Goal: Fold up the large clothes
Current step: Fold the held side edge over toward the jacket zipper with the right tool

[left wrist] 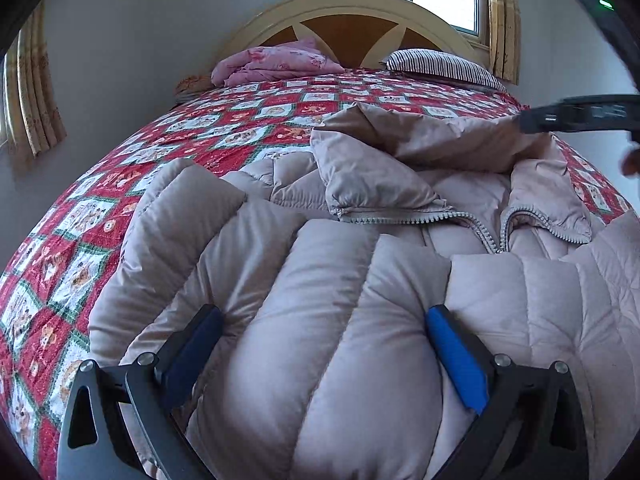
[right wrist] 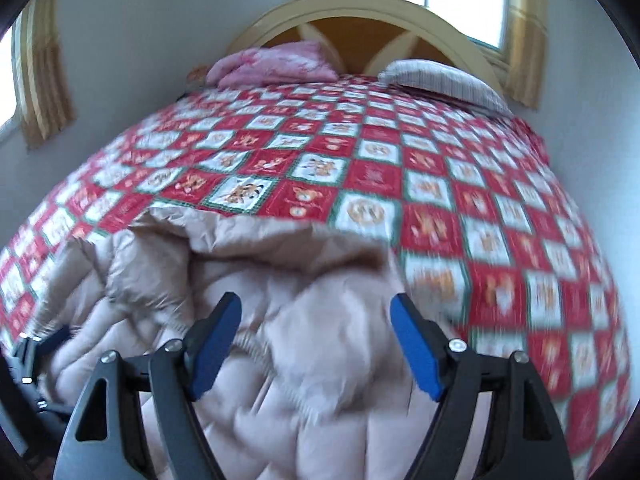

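Observation:
A beige puffer jacket (left wrist: 360,320) lies front up on the red patchwork quilt (left wrist: 224,120), its zip partly undone and its collar and hood flopped toward the headboard. My left gripper (left wrist: 324,316) is low over the jacket's body, open wide, with a puffy quilted panel bulging between the fingers. The right gripper (left wrist: 580,118) shows as a blurred dark bar at the right edge, over the hood. In the right wrist view the right gripper (right wrist: 316,304) is open above the jacket (right wrist: 280,340) with nothing gripped. The left gripper (right wrist: 32,360) shows at the lower left there.
A folded pink blanket (left wrist: 276,62) and a striped pillow (left wrist: 440,66) lie by the arched headboard (left wrist: 348,8). Walls with curtained windows close in on the bed's left and far sides. Bare quilt (right wrist: 480,220) stretches beyond and to the right of the jacket.

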Motion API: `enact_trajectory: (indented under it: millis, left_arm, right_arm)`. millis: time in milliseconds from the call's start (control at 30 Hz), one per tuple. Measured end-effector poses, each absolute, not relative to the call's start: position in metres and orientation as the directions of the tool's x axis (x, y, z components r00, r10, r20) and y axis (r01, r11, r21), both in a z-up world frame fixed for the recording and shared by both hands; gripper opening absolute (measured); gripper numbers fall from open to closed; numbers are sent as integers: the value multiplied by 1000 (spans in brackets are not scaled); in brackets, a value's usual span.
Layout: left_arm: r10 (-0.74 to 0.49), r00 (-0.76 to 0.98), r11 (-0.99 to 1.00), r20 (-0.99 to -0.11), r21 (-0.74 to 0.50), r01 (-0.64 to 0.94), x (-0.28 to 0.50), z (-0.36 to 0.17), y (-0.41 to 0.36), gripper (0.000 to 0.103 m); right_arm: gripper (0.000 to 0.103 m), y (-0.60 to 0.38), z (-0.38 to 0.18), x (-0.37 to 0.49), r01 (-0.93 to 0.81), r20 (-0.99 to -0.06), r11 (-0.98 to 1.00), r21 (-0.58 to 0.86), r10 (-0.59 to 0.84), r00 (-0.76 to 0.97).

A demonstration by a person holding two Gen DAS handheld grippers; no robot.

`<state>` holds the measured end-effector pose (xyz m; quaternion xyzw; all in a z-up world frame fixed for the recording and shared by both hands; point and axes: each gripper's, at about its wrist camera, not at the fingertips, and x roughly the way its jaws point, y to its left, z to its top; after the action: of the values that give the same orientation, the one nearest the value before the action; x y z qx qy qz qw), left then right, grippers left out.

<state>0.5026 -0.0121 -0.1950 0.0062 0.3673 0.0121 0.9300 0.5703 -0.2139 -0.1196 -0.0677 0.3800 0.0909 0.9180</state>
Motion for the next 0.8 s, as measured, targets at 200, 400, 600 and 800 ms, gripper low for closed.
enact_trajectory:
  millis: [200, 400, 600, 800]
  left_arm:
    - [21, 731, 1000, -682, 12, -18, 502, -196, -11, 102]
    - [16, 730, 1000, -683, 5, -17, 503, -195, -10, 102]
    - [16, 730, 1000, -684, 6, -16, 503, -195, -11, 102]
    - [-16, 770, 1000, -638, -13, 9, 488, -157, -8, 102]
  right_arm:
    - [80, -164, -136, 613, -436, -752, 868, -238, 120, 648]
    - [36, -150, -164, 636, -504, -811, 802, -320, 42, 583]
    - [8, -150, -166, 595, -481, -738, 780, -400, 37, 673]
    - [7, -146, -200, 554, -440, -680, 763, -474, 1, 733]
